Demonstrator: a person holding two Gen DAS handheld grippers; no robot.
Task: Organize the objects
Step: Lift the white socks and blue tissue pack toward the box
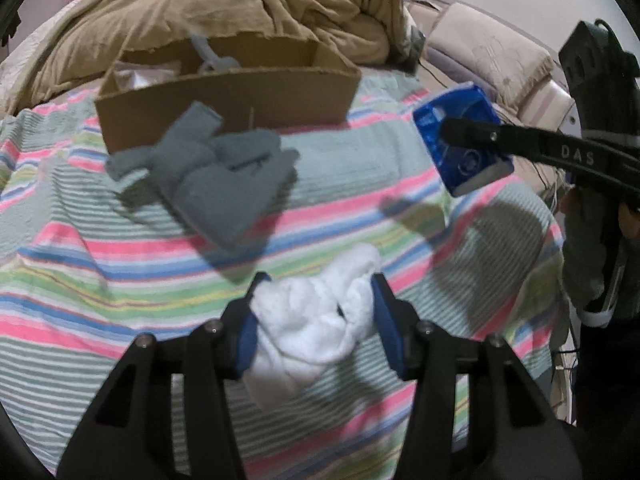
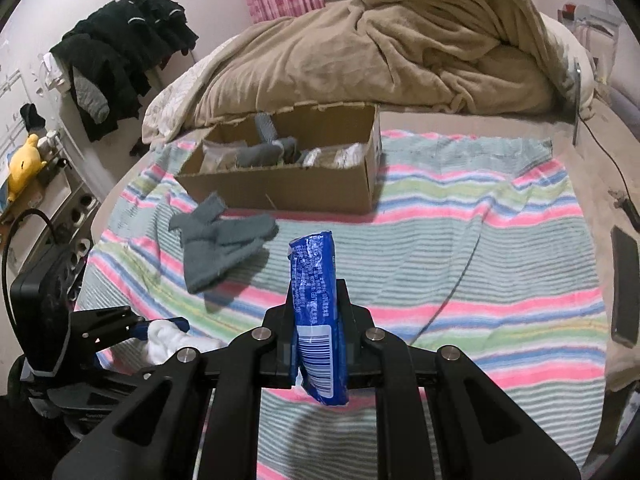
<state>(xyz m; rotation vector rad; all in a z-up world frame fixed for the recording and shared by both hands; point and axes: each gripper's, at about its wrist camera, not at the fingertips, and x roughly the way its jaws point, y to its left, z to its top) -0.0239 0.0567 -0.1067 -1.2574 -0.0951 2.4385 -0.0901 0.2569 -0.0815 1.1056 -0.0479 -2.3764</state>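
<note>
White sock (image 1: 312, 320) in left hand-held gripper (image 1: 316, 300), blue packet (image 2: 316, 312) in right hand-held gripper (image 2: 316, 308)

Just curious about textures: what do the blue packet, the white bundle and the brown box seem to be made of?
Blue packet: thin glossy plastic film, going by its shine, crinkles and printed barcode.
White bundle: soft fluffy fabric, perhaps terry socks; matte and fuzzy.
Brown box: matte cardboard with rough torn edges.

— Glossy, crinkled blue plastic packet (image 2: 317, 316); soft, fluffy white cloth bundle (image 1: 316, 320).
— Matt brown cardboard box (image 2: 288, 188); nubby grey knit socks (image 1: 212, 176); ribbed striped cotton towel (image 2: 480, 248).
</note>
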